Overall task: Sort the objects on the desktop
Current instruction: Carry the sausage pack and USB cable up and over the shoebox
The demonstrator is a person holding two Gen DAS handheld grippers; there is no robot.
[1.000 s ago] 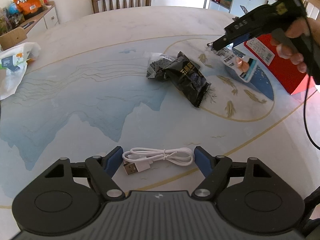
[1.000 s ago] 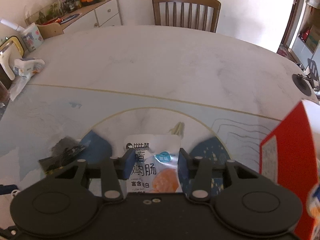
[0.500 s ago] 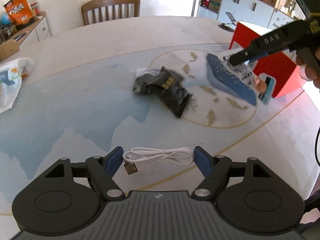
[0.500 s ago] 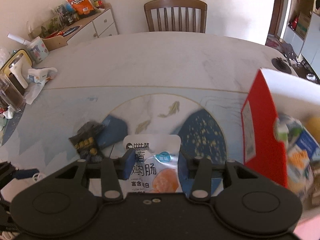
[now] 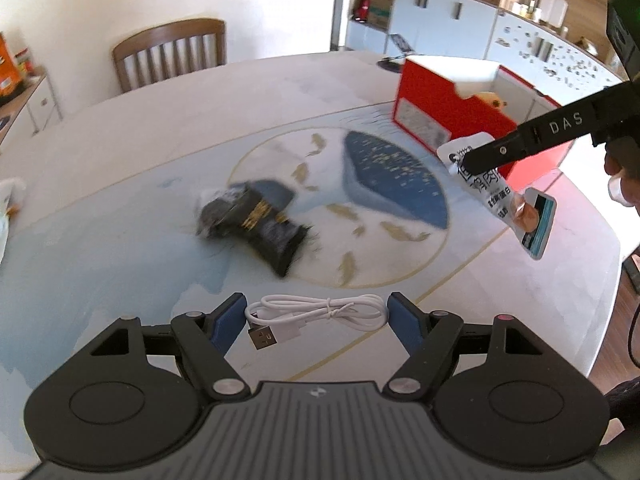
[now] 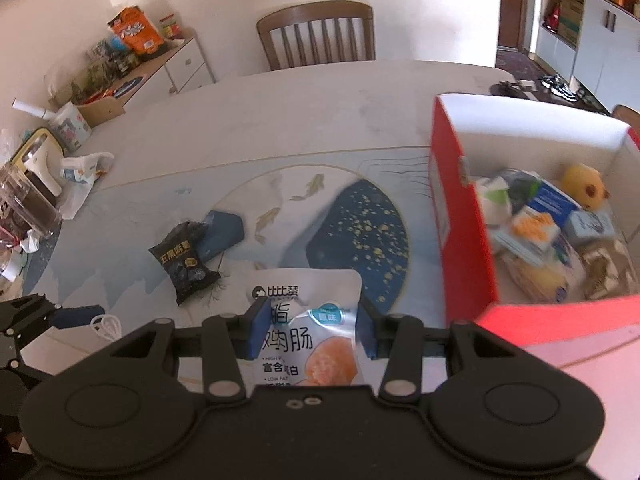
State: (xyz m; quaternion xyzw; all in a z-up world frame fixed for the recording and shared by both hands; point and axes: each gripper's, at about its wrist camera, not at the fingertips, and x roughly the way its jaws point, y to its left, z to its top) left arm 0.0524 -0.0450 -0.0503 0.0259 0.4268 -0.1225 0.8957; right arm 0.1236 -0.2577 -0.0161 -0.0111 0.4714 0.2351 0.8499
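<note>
My right gripper (image 6: 310, 326) is shut on a white chicken-sausage packet (image 6: 308, 320) and holds it in the air left of the red box (image 6: 460, 220). The same packet (image 5: 504, 196) hangs from the right gripper in the left wrist view, in front of the red box (image 5: 440, 116). My left gripper (image 5: 318, 314) is open, its fingers on either side of a coiled white USB cable (image 5: 316, 312) on the table. A black snack bag (image 5: 256, 220) lies mid-table; it also shows in the right wrist view (image 6: 184, 264).
The red box holds several packets and a yellow toy (image 6: 584, 188). A wooden chair (image 6: 316, 36) stands at the far table edge. A jar (image 6: 24, 208), a white bag (image 6: 80, 172) and clutter sit at the table's left. The table's right edge (image 5: 600, 264) is close.
My right gripper has lifted the sausage packet and carried it right, toward the red box. My left gripper has stayed open around the cable while its view swung right.
</note>
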